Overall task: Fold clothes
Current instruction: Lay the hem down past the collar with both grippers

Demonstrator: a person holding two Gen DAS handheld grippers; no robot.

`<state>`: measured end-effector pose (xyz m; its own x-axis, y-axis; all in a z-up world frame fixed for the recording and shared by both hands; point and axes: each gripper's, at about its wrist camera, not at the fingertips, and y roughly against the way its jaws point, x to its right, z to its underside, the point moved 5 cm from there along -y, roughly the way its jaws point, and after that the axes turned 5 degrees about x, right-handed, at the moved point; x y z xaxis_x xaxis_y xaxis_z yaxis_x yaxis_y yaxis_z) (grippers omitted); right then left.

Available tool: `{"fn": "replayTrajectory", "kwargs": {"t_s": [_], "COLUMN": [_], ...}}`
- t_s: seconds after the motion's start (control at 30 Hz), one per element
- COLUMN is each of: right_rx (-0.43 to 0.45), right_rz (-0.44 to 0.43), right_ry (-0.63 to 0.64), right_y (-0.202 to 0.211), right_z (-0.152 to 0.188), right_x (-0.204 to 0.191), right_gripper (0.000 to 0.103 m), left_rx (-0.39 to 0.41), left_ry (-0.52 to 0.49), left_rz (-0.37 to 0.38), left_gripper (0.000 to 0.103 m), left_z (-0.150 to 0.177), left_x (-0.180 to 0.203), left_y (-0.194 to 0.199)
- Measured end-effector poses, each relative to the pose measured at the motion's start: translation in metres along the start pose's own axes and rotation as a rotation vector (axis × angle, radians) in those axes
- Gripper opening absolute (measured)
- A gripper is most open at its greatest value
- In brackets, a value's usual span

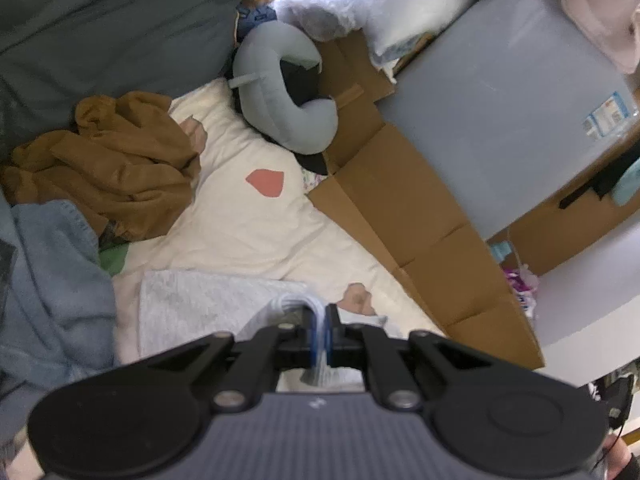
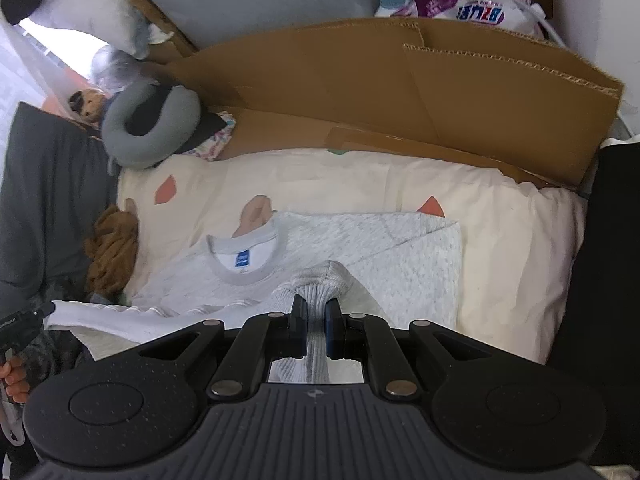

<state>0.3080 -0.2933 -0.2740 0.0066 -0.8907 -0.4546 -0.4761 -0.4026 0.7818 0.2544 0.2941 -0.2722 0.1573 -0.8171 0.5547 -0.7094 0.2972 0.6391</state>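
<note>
Both grippers, left (image 1: 320, 320) and right (image 2: 316, 312), are clamped on the ribbed hem of the grey sweatshirt (image 2: 320, 240), which lies collar-up on the cream bedding (image 2: 500, 216). Fold apparently midway; brown garment (image 1: 116, 168) at far left remains unfolded.

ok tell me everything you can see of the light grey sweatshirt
The light grey sweatshirt is heathered knit with a ribbed crew collar and a blue neck label. It lies partly folded on the cream bedspread, one side already turned in flat. The right tongs are shut on a ribbed cuff; the left tongs are shut on a ribbed edge.
</note>
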Motion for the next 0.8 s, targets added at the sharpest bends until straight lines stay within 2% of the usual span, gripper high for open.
{"fn": "replayTrajectory", "kwargs": {"t_s": [0.5, 0.73, 0.8], "right_rx": [-0.047, -0.012, 0.019], "right_rz": [0.062, 0.063, 0.051], "right_ry": [-0.03, -0.089, -0.102], "right_y": [-0.131, -0.184, -0.187], "right_z": [-0.026, -0.024, -0.022], "right_x": [0.041, 0.061, 0.063], "right_gripper": [0.007, 0.008, 0.01], "left_rx": [-0.023, -0.028, -0.027], "left_ry": [-0.041, 0.004, -0.008], "left_rz": [-0.083, -0.14, -0.137], "left_gripper": [0.004, 0.004, 0.006], "left_z": [0.001, 0.017, 0.021], "left_x": [-0.039, -0.076, -0.08], "left_y": [-0.121, -0.168, -0.173]}}
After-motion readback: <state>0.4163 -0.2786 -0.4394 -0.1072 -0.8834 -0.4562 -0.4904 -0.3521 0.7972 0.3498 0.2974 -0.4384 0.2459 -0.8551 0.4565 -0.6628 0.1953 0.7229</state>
